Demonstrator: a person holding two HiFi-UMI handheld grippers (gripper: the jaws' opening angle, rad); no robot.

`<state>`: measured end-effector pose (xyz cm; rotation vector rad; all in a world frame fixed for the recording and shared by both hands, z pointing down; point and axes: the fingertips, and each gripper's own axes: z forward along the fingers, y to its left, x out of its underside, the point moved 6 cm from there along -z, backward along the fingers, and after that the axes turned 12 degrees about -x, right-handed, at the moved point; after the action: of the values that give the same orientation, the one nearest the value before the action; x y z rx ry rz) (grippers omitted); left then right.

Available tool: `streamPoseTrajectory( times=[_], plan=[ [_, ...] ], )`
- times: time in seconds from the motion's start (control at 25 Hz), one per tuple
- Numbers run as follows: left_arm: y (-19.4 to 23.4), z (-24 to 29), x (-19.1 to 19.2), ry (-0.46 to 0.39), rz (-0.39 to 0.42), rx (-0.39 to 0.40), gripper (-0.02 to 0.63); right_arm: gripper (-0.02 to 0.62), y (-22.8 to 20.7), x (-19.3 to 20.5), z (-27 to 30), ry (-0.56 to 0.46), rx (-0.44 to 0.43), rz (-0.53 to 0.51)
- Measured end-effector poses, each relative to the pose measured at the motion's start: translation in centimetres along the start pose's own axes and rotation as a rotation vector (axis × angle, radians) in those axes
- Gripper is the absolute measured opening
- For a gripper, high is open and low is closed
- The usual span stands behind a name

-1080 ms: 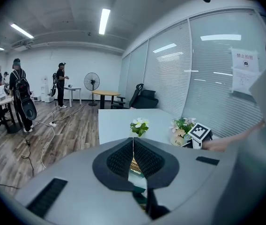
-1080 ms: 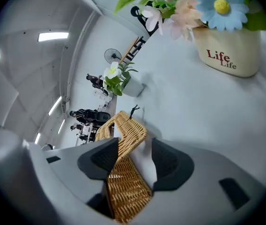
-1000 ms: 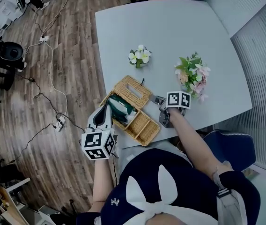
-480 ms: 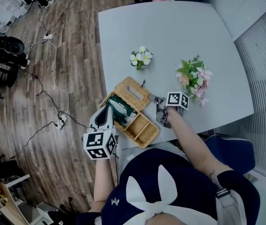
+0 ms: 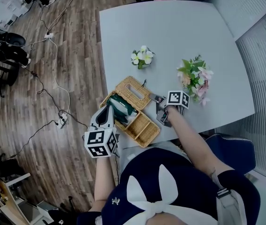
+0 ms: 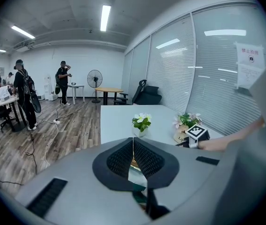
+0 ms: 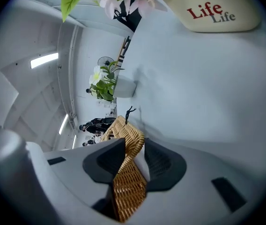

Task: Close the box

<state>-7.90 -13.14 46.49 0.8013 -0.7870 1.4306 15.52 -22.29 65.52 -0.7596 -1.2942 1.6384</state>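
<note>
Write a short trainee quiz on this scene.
1. True or false: the box is closed.
2. What stands between the jaws of the right gripper? A) a flower stem B) the lid C) nothing
3. Which word is printed on the pot?

Key
1. False: the lid lies open.
2. B: the jaws have just been closing with the lid between them.
3. Life.

Tan woven wicker box [image 5: 147,125], pale grey table [image 5: 170,36], brown wood-grain floor [image 5: 72,55], cream pot [image 7: 208,18] lettered red
</note>
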Motion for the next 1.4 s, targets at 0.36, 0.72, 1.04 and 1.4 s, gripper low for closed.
streamPoseTrajectory(
  times=[0.36, 0.72, 1.04, 1.4],
  plan=[
    [0.5, -0.1, 0.2, -0.001, 0.003, 0.018, 0.023, 0.123, 1.1, -0.3, -0.5, -0.037, 0.022, -0.071],
    [1.6, -0.3, 0.0, -0.007, 0.013, 0.044, 0.023, 0.110, 2.9, -0.6, -1.1, -0.062, 0.052, -0.164],
    [2.7, -0.8, -0.7, -0.014, 0.032, 0.075, 0.023, 0.089, 5.0, -0.7, -2.1, -0.112, 0.041, -0.214],
    [3.8, -1.2, -1.2, -0.009, 0.060, 0.121, 0.023, 0.065, 7.7, -0.2, -2.9, -0.152, 0.039, -0.278]
  ],
)
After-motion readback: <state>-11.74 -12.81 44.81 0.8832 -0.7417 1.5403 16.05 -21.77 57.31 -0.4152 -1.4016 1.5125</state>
